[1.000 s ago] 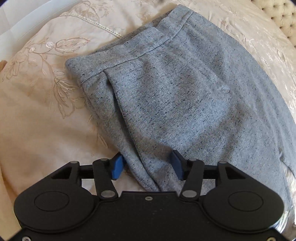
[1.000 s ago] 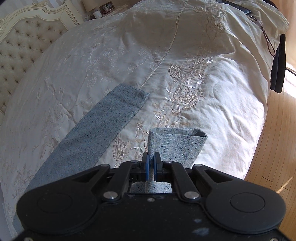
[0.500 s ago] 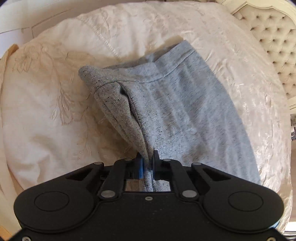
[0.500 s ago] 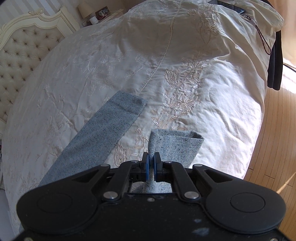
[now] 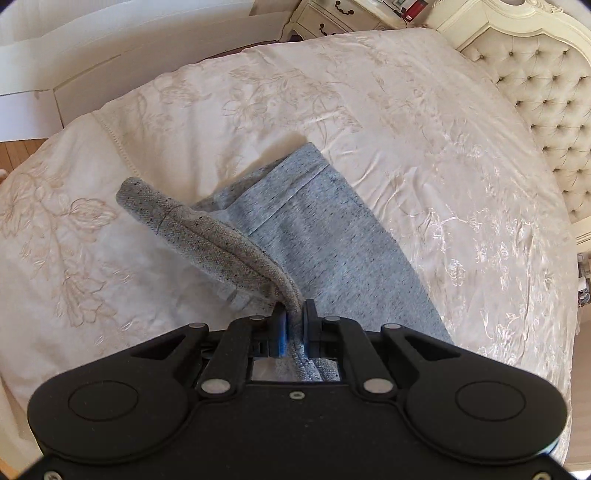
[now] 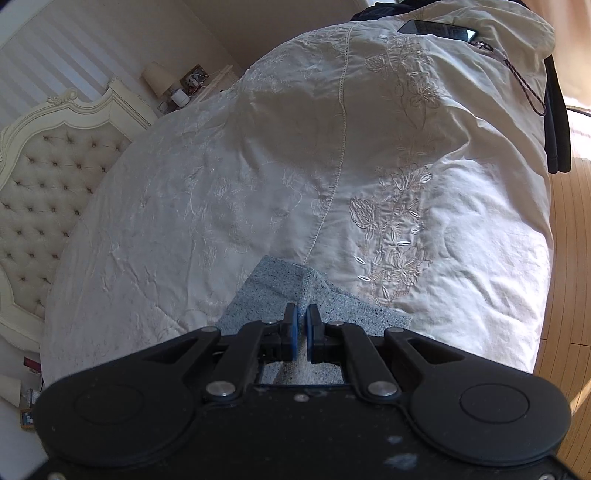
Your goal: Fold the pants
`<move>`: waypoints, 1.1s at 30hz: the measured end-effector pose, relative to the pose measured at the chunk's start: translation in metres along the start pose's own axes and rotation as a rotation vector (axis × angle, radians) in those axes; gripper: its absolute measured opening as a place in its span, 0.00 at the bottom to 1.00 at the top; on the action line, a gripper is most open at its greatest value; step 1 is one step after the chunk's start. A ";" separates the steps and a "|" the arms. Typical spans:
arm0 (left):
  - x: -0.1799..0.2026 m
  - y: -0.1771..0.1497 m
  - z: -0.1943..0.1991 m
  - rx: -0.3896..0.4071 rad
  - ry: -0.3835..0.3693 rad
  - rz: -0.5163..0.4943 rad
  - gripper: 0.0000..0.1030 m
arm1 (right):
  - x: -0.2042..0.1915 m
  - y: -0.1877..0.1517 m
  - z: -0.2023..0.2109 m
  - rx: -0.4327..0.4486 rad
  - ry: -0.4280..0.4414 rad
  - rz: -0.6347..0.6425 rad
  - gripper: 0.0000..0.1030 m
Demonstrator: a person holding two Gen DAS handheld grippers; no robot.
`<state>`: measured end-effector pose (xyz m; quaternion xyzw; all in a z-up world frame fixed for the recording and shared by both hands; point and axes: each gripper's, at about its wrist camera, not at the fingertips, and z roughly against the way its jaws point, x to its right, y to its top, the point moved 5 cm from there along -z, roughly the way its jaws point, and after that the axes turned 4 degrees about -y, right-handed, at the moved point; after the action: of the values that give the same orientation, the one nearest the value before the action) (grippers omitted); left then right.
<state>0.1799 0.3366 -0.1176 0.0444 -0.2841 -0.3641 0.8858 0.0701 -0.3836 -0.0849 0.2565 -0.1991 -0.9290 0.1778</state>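
Observation:
Grey flecked pants [image 5: 332, 236] lie on a cream embroidered bedspread [image 5: 424, 147]. My left gripper [image 5: 294, 325] is shut on the waistband end and holds it lifted, so a thick fold of fabric [image 5: 207, 232] rises off the bed while the rest of that end lies flat. My right gripper [image 6: 301, 326] is shut on a leg end of the pants [image 6: 273, 291] and holds it raised above the bed; only a small peak of grey cloth shows ahead of its fingers.
A tufted cream headboard [image 5: 546, 96] stands at one side of the bed. A nightstand [image 5: 354, 16] is beyond it. A phone [image 6: 436, 29] and a dark garment [image 6: 557, 122] lie at the far bed corner. Wooden floor [image 6: 572, 258] runs beside the bed.
My left gripper closed on the waistband edge and lifted it off the bed. My right gripper kept its hold and carried the leg end up and over the other leg.

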 end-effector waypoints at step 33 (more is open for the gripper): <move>0.111 0.041 -0.178 -0.002 0.331 -0.181 0.11 | -0.105 0.036 -0.246 -0.321 0.033 0.434 0.30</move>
<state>0.3645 0.2694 -0.2015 0.1283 -0.1289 -0.4301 0.8843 0.2977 -0.4377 -0.2195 0.1915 -0.0966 -0.8845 0.4144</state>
